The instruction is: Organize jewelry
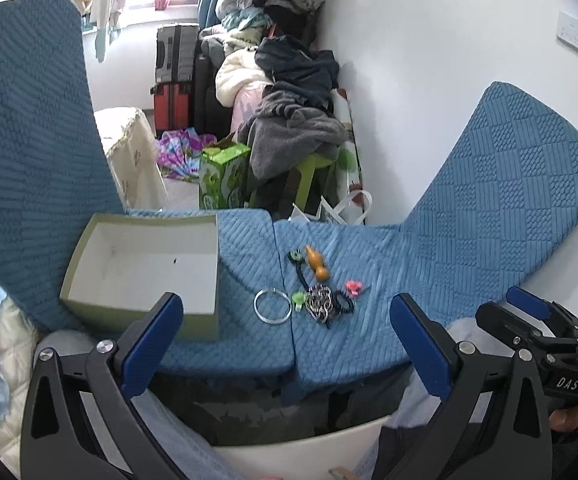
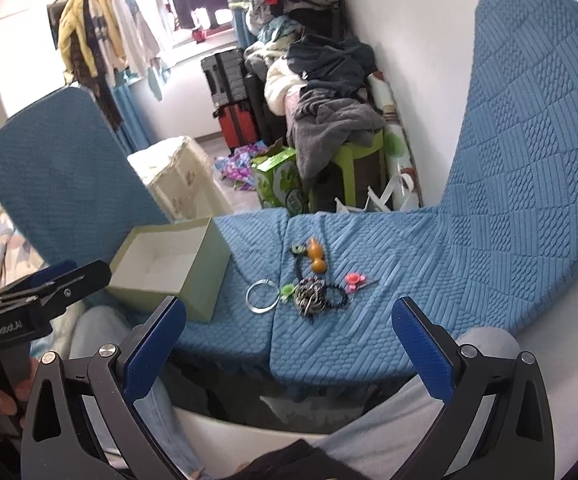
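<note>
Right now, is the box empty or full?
Empty. The pale green box has no lid on, and only its bare white bottom shows; the jewelry lies outside.

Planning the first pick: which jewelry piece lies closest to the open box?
The silver bangle, a plain metal ring at the cluster's left edge, lies nearest the box; the other pieces lie farther right.

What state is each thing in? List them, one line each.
Left gripper: open, holding nothing.
Right gripper: open, holding nothing.
Green box: lidless, upright, empty.
Silver bangle: flat on the blue cushion, outside the box.
Orange gourd charm: lying on its side.
Bead bracelets: tangled in a heap.
Pink clip: loose on the cushion.
</note>
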Available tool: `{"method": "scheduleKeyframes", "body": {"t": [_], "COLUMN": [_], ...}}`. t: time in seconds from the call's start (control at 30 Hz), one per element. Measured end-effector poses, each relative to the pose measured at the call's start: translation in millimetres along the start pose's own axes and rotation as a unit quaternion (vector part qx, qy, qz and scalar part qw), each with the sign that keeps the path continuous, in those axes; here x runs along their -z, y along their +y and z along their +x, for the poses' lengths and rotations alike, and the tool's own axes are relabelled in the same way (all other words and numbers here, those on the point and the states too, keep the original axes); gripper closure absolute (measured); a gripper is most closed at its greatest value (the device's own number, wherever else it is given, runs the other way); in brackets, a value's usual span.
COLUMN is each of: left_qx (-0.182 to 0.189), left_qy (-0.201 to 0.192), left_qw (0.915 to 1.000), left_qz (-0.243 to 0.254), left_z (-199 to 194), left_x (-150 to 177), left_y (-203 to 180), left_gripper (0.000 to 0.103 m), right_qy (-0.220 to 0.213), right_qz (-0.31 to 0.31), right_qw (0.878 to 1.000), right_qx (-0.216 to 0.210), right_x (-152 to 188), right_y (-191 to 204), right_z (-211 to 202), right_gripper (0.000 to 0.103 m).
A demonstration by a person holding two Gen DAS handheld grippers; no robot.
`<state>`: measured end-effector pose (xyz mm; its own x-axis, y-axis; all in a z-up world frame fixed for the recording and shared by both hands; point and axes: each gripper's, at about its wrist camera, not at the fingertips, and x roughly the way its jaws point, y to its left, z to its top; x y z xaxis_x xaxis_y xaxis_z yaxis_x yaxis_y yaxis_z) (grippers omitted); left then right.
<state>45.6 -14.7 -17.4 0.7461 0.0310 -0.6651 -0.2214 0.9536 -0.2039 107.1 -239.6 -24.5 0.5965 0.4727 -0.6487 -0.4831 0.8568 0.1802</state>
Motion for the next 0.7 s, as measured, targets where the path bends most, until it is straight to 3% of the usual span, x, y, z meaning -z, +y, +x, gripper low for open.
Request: {"method": "scheduleKeyframes", "body": {"t": [0.27,0.43,0.7], "left_qx": [0.01,0.024,0.049], "left_qy": [0.003,0.02,0.083], "left_qw": [0.9999,0.9995,0.9951], "left_qz": [-0.001,-0.001,0.025], "left_z": [32,61,122], "left_x": [-9,-9,3], "left_y": [2,0,-14], "left_gripper": [0.0,0.001,0.001], "right_qy": [-0.007,-0.003,-0.013], "right_qz": [0.007,0.013,0.037], "right_qw": [1.0,1.0,0.999], "right_qx": [0.008,0.001,0.024], "right_x": [-9,-8,5], "right_y": [-18,-30,-62], "right_z": [27,55,106], "right_gripper": [0.006,0.015,0.031]}}
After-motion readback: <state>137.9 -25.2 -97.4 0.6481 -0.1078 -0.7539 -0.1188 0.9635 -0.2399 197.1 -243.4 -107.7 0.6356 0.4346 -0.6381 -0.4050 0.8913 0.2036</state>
